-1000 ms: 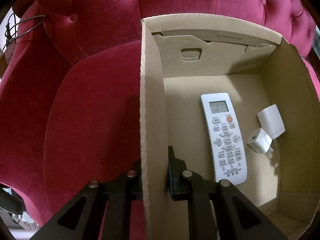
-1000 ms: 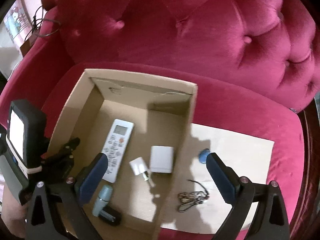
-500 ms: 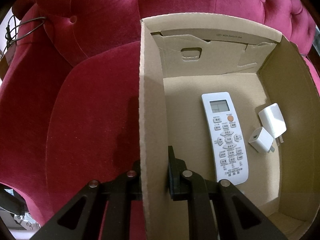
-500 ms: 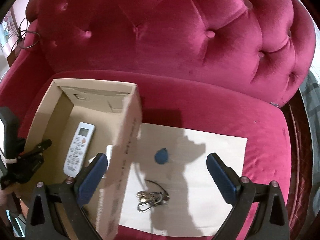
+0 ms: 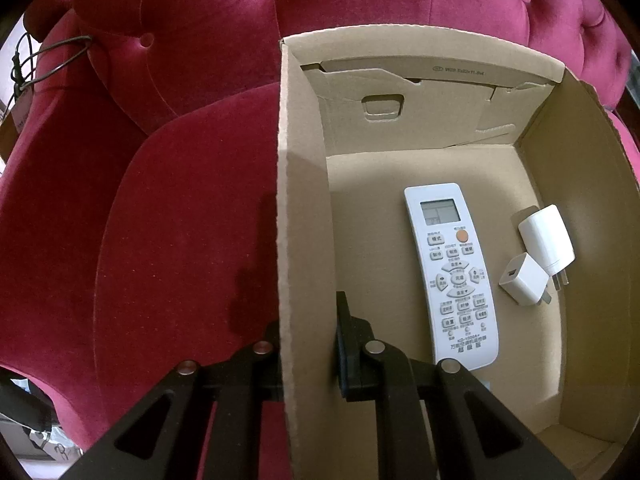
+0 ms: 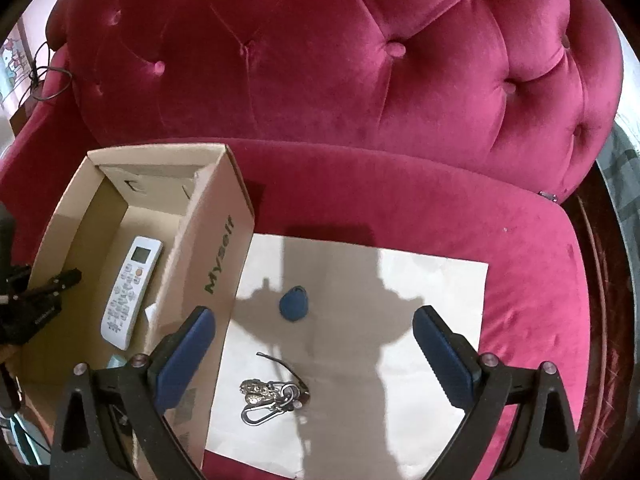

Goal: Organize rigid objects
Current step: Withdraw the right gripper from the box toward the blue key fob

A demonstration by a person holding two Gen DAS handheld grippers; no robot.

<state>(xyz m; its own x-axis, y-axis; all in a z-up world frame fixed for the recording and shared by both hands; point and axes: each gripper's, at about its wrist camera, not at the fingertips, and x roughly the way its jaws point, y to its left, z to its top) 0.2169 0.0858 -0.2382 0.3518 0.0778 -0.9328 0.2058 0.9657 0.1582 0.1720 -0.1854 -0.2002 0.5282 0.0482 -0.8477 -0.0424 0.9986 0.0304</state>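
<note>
A cardboard box stands on a red velvet sofa. My left gripper is shut on the box's left wall, one finger outside and one inside. Inside lie a white remote and two white chargers. My right gripper hangs open above a white sheet right of the box. On that sheet lie a blue key fob between the fingers' line and a bunch of keys nearer the camera.
The tufted sofa back rises behind everything. A cable hangs at the sofa's left arm. The left gripper's body shows at the box's left side. Bare red seat cushion lies right of the sheet.
My right gripper has swung rightward from over the box to over the white sheet, still open. The left gripper and the box have stayed put.
</note>
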